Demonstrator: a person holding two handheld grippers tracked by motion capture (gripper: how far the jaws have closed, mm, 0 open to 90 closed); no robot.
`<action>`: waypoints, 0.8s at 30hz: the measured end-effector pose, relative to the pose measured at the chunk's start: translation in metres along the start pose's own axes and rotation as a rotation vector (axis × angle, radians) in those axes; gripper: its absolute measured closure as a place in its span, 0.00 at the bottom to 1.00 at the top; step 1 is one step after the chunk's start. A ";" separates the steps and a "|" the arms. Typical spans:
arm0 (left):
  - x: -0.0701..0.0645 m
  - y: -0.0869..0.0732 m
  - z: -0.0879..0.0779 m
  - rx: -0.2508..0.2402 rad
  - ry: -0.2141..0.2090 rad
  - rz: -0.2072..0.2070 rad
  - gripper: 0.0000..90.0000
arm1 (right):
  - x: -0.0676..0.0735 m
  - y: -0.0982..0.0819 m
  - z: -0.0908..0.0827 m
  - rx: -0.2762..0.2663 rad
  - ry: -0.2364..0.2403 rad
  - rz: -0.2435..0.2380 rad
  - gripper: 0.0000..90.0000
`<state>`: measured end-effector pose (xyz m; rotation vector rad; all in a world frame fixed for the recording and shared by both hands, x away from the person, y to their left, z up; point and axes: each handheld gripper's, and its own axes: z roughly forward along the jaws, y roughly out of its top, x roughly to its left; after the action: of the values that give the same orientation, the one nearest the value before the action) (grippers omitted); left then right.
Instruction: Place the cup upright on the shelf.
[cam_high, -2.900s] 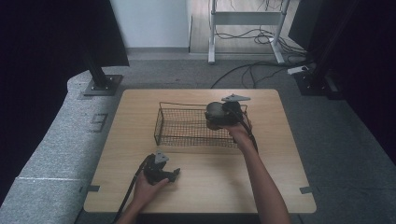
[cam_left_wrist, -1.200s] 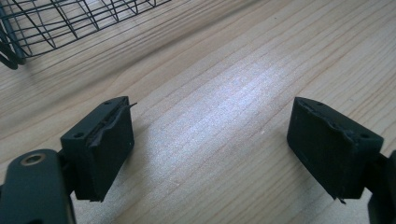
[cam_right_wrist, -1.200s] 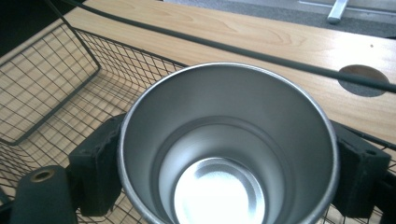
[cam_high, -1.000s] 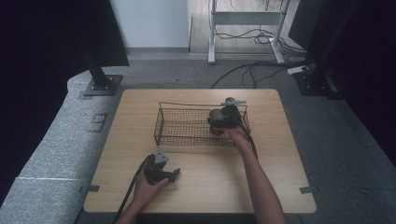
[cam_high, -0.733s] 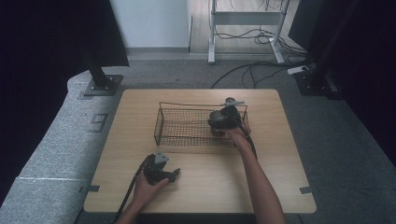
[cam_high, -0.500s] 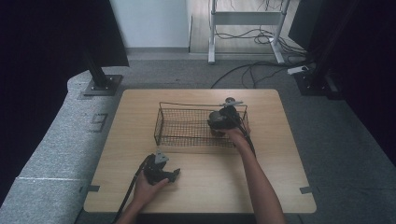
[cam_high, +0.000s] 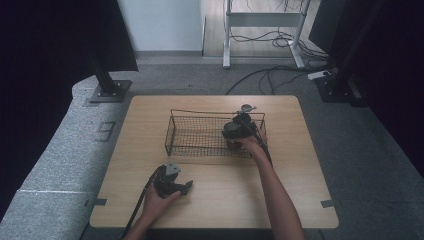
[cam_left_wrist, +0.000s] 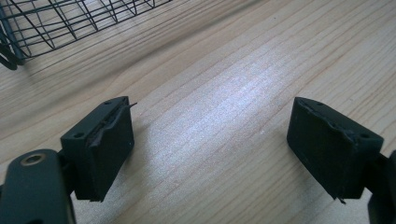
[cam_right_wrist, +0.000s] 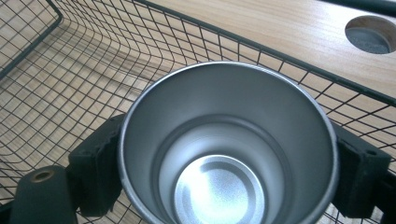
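Left gripper (cam_high: 172, 184) low on the wooden table (cam_high: 300, 200), lower left of centre in the high view; jaws wide apart, bare wood between them. Wire basket (cam_high: 200, 135) at mid-frame. Right gripper (cam_high: 235, 131) at the basket's right end, jaws clamped on a steel cup (cam_right_wrist: 224, 154), mouth up, inside the basket.

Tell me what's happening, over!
Right gripper shut on metal cup, inside the wire basket. Left gripper open, empty, low over the table. Nothing in the way.
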<state>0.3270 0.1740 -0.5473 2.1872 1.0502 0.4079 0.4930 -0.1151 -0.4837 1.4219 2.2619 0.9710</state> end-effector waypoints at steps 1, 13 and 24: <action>0.000 0.000 0.000 0.000 0.000 0.000 0.16 | 0.000 0.000 0.000 0.001 -0.003 -0.001 0.15; 0.000 0.000 0.000 0.000 0.000 0.000 0.16 | 0.001 0.000 0.001 0.005 0.007 -0.009 0.15; 0.000 0.000 0.000 0.000 0.000 0.000 0.16 | 0.000 0.000 0.000 0.026 -0.016 -0.010 0.15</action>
<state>0.3270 0.1740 -0.5473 2.1871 1.0497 0.4075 0.4928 -0.1151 -0.4834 1.4226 2.2756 0.9268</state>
